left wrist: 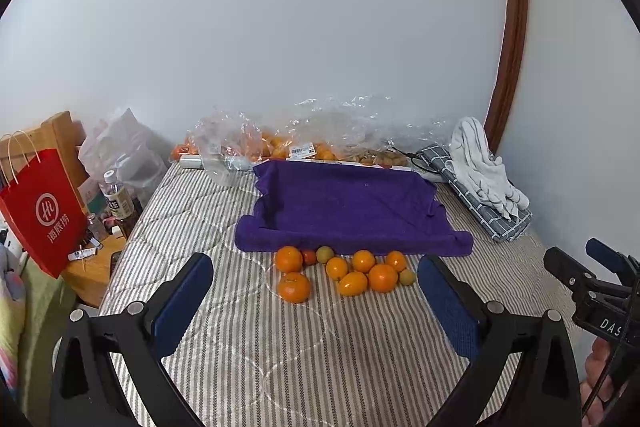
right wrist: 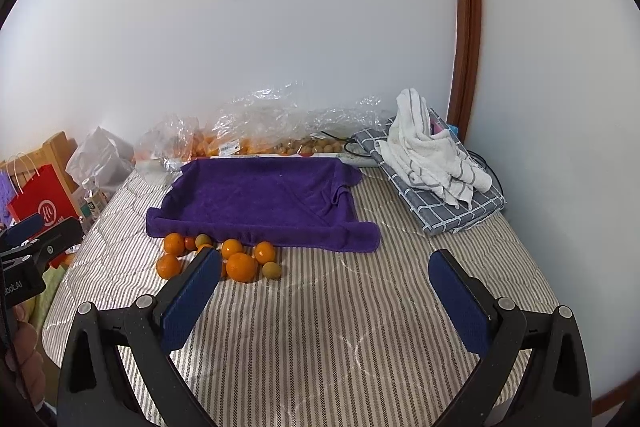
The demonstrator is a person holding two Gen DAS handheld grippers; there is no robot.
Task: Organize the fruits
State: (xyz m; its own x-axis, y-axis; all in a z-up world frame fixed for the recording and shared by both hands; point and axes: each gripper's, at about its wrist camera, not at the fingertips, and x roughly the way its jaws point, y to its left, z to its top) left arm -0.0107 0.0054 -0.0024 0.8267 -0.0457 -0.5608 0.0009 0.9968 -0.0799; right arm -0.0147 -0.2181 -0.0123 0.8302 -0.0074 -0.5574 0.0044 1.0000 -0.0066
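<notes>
Bedding in grey and white stripes covers the bed (left wrist: 280, 347), which runs back to a white wall; a purple towel (left wrist: 348, 207) lies spread across its middle; clear plastic bags (left wrist: 248, 143) holding more fruit sit along the wall behind it; a white striped cloth (right wrist: 432, 151) rests on a folded checked one at the right; the left tool (left wrist: 316, 275) and right tool (right wrist: 325, 269) both hang released above the bed, fingers wide apart, gripping nothing; small oranges (left wrist: 340, 273) cluster on the bed, touching the towel's near edge.
</notes>
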